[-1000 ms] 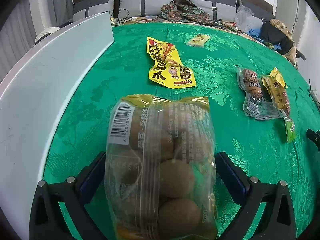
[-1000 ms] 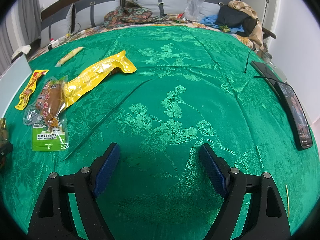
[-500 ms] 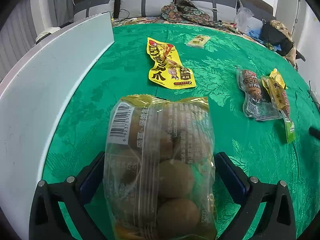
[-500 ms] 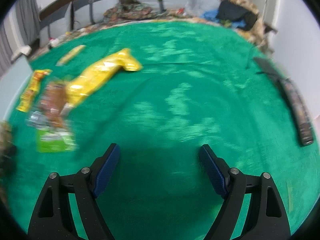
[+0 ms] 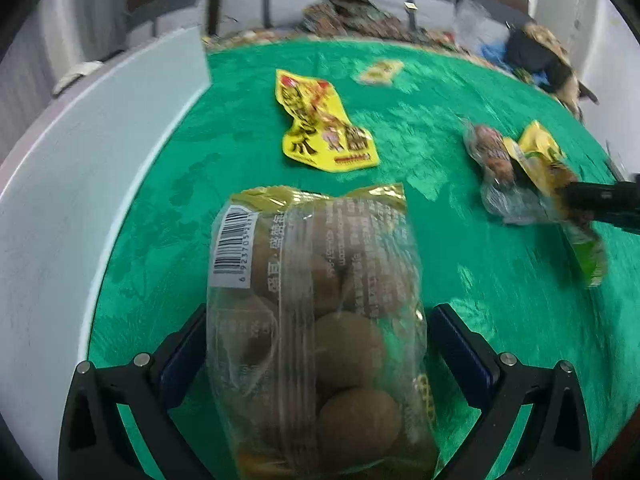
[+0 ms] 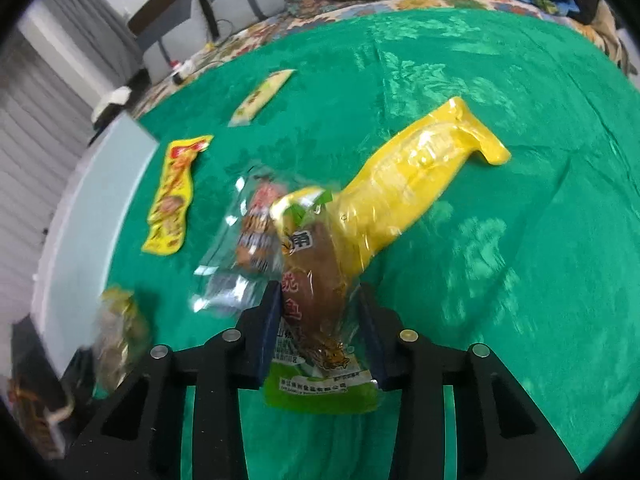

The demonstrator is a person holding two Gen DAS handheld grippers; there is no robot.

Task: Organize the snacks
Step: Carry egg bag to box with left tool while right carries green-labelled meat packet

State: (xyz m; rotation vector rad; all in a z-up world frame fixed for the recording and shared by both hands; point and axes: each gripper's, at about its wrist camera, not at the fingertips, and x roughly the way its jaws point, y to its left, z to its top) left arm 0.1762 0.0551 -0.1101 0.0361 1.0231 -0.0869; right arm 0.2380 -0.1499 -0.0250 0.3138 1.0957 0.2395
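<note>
A clear bag of brown eggs (image 5: 320,264) with a gold top edge sits between the fingers of my left gripper (image 5: 316,336), whose pads touch its sides. My right gripper (image 6: 318,300) is closing on a green-edged packet (image 6: 316,280) holding a brown snack, and its pads meet the packet's sides. That packet overlaps a clear sausage packet (image 6: 256,232) and a long yellow packet (image 6: 416,176). In the left wrist view the right gripper (image 5: 576,196) reaches in from the right onto the same pile (image 5: 494,152). The egg bag (image 6: 120,332) shows blurred at the lower left.
A white panel (image 5: 80,200) runs along the left of the green cloth (image 5: 480,320). A flat yellow packet (image 5: 320,124) and a small pale packet (image 5: 378,72) lie farther back. Grey cushions and piled clothes (image 5: 352,12) line the far edge.
My right gripper swung left from bare cloth to the packet pile and narrowed its jaws around the green-edged packet. My left gripper and the egg bag stayed put.
</note>
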